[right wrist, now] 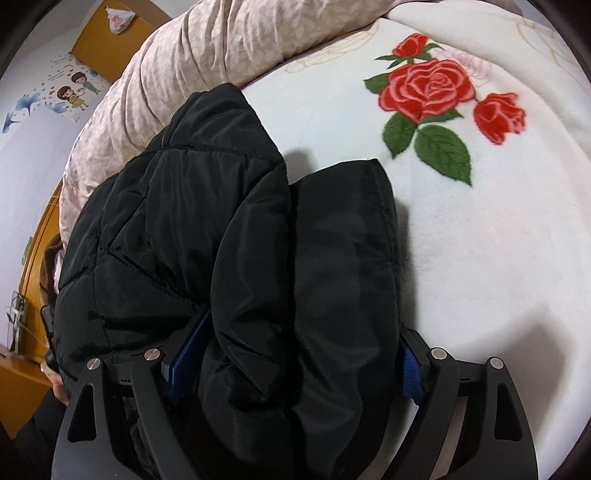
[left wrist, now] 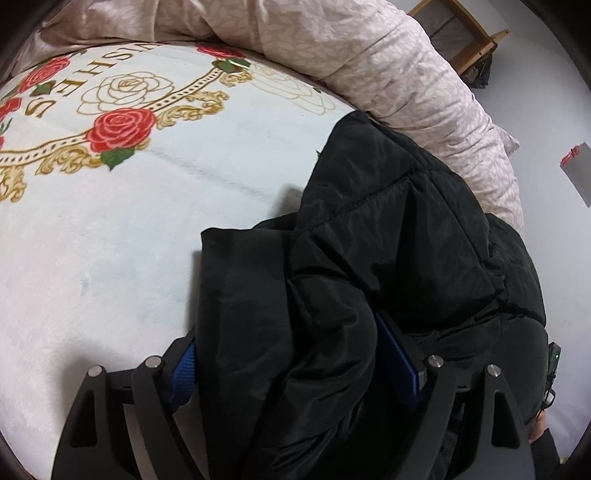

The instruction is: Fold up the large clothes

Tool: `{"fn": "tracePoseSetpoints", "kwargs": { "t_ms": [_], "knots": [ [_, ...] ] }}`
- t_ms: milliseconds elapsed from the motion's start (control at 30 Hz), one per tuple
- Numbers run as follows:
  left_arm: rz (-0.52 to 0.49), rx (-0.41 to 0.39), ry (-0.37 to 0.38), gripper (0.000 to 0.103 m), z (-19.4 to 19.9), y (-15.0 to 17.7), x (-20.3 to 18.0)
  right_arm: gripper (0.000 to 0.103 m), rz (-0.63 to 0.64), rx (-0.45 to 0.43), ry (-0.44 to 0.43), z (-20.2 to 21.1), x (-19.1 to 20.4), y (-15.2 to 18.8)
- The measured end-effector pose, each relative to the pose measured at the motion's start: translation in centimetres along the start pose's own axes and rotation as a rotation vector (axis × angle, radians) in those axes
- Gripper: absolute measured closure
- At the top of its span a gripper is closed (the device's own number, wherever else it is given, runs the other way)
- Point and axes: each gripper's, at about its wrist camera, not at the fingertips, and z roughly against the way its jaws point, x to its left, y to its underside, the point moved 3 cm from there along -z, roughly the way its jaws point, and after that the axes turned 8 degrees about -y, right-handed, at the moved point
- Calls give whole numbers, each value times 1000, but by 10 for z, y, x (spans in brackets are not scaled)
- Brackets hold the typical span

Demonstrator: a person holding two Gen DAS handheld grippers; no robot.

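A black quilted puffer jacket [left wrist: 388, 229] is bunched on a white fleece blanket [left wrist: 110, 240] printed with red roses [right wrist: 430, 88], its far end lying against a rumpled pink duvet [left wrist: 388, 62]. A thick fold of the jacket is clamped between the blue-padded fingers [left wrist: 184, 373] of the left gripper [left wrist: 295, 369]. Another bundled fold, with a sleeve-like part beside it, is pinched in the same way by the right gripper [right wrist: 291, 354]. A wooden frame [left wrist: 469, 33] is seen beyond the duvet.
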Motion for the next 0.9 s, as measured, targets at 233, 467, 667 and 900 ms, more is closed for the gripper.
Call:
{"fn": "tracePoseSetpoints", "kwargs": {
  "t_ms": [233, 467, 667, 900],
  "knots": [
    [-23, -9, 9, 68, 18, -3, -14, 72, 20, -7, -8, 8, 24, -4],
    [-65, -104, 11, 77, 74, -25, -31, 78, 117, -83, 2, 53, 73, -20],
    [-79, -175, 47, 77, 109, -48, -48, 78, 166, -137, -7, 79, 94, -37],
    [-119, -204, 85, 77, 102, -77, -98, 77, 178, -182, 27, 104, 73, -74]
  ]
}}
